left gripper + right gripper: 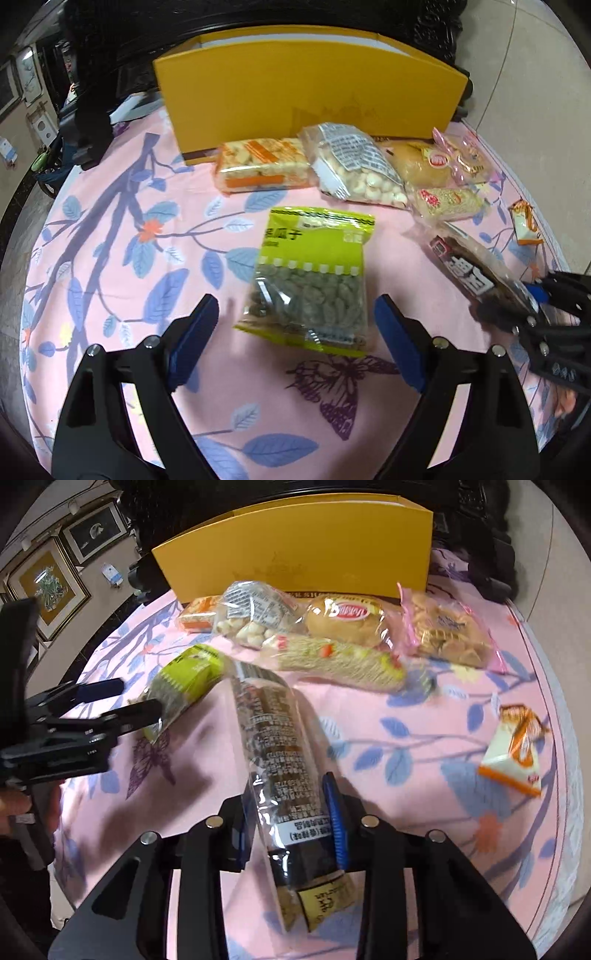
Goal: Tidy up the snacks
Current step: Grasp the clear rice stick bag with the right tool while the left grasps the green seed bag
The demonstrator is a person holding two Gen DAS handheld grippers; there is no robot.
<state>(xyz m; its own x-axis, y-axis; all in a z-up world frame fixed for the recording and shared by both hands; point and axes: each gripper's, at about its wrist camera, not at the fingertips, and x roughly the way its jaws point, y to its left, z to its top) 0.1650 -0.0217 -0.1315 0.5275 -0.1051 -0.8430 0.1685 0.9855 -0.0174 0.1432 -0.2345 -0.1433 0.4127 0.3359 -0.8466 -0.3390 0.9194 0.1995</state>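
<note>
My left gripper [295, 334] is open, its blue pads on either side of the near end of a green bag of seeds [314, 277] lying on the pink cloth. The bag also shows in the right wrist view [184, 679], beside the left gripper [122, 701]. My right gripper [291, 830] is shut on a long dark snack pack [273, 738], held above the cloth; it shows at the right in the left wrist view [476, 269]. A yellow box [306, 92] stands open at the back, also in the right wrist view [295, 554].
In front of the box lie an orange cracker pack [262, 166], a bag of white puffs [354, 170], a bun [347, 618], a rice-stick pack [340, 661] and a pink cookie bag [447, 631]. A small orange-white packet [513, 749] lies at the right, near the table's edge [569, 738].
</note>
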